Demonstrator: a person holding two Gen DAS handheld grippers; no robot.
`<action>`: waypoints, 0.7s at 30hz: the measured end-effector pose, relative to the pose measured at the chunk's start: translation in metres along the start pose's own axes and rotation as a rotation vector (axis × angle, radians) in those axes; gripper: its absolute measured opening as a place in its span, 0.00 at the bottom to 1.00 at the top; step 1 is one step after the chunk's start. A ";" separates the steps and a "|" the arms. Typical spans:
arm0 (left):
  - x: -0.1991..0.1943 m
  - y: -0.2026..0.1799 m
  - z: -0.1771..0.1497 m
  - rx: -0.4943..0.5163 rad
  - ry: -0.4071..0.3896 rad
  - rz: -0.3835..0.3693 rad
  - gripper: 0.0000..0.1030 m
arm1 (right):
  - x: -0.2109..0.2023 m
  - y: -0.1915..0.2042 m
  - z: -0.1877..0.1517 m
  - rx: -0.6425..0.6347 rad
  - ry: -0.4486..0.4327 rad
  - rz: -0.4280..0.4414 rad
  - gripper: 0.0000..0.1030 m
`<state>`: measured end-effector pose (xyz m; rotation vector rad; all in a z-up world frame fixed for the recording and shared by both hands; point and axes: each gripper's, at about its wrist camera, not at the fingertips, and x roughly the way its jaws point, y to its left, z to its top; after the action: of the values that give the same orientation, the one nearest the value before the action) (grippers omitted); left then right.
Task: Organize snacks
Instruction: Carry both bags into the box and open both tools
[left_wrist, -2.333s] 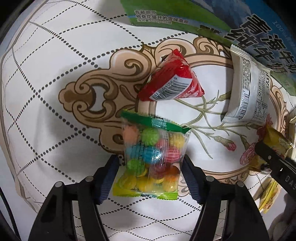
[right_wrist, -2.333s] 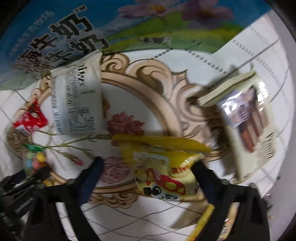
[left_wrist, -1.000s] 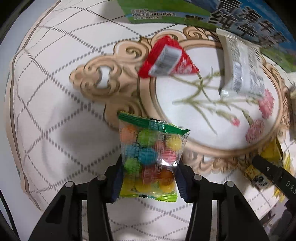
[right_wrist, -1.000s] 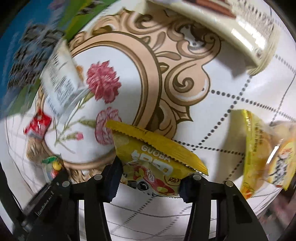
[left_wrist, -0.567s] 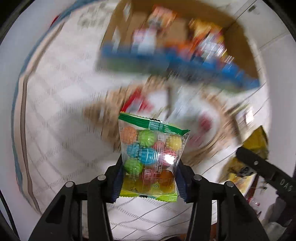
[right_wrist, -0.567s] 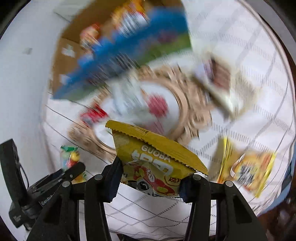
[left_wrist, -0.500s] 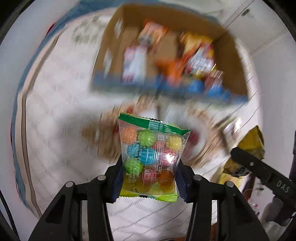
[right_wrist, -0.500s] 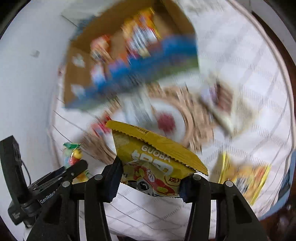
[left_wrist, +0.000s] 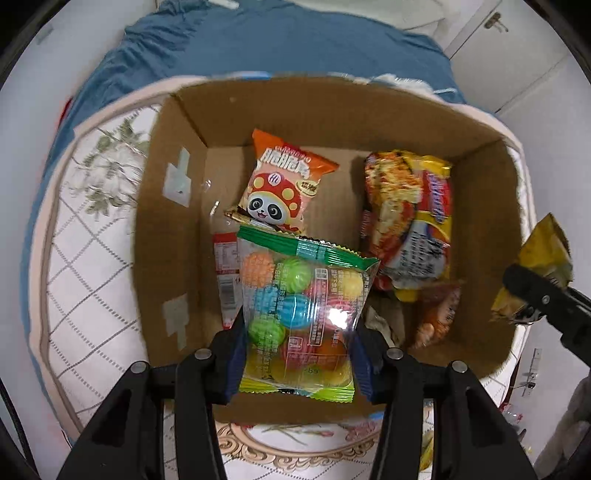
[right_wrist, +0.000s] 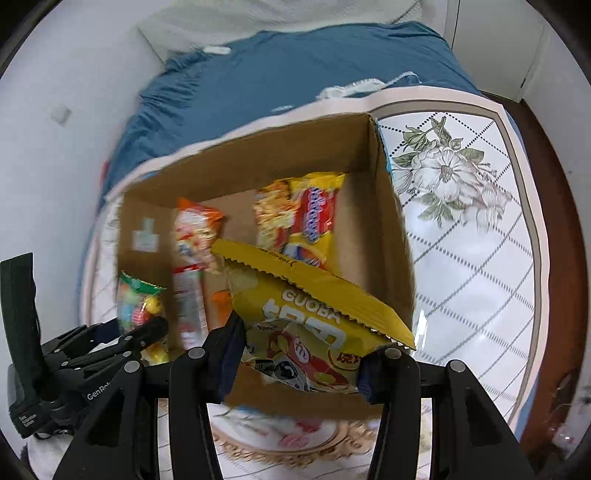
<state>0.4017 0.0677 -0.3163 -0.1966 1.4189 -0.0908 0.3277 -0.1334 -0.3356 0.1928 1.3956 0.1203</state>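
An open cardboard box (left_wrist: 173, 236) was seen standing on a patterned white quilt (left_wrist: 85, 280), with a blue bedspread (left_wrist: 258, 44) behind it and white cupboard doors (left_wrist: 517, 55) further back. Inside the box, an orange panda snack bag (left_wrist: 284, 184) lay toward the middle, a yellow and red noodle packet (left_wrist: 410, 221) lay along the right side, a red-and-white wrapper (left_wrist: 227, 273) lay by the left wall, and a small orange packet (left_wrist: 436, 314) lay in the near right corner. Nothing was seen between the held snacks and the box's open top. The clear candy bag (left_wrist: 299, 317), filled with coloured balls, was clamped by its lower sides between the narrowly set pads of the left gripper (left_wrist: 297, 362) and was held upright over the near part of the box. The yellow snack bag (right_wrist: 314, 325) was pinched likewise in the right gripper (right_wrist: 299, 369), its serrated edge uppermost, above the box's near right region; in the left wrist view it appeared beyond the box's right wall. Compared with a second before, when both bags were held just above the ornate medallion on the quilt among loose packets, both grippers were found carried over the box, with their grips unchanged.
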 end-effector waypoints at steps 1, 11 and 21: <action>0.006 0.000 0.002 -0.003 0.011 -0.003 0.44 | 0.007 -0.001 0.006 -0.001 0.005 -0.013 0.52; 0.049 0.006 0.014 -0.031 0.080 0.003 0.68 | 0.065 -0.010 0.037 0.000 0.079 -0.121 0.92; 0.017 0.007 0.014 -0.016 -0.032 0.033 0.90 | 0.064 -0.016 0.033 0.011 0.060 -0.116 0.93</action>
<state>0.4178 0.0728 -0.3323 -0.1871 1.3911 -0.0494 0.3707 -0.1383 -0.3953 0.1175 1.4641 0.0223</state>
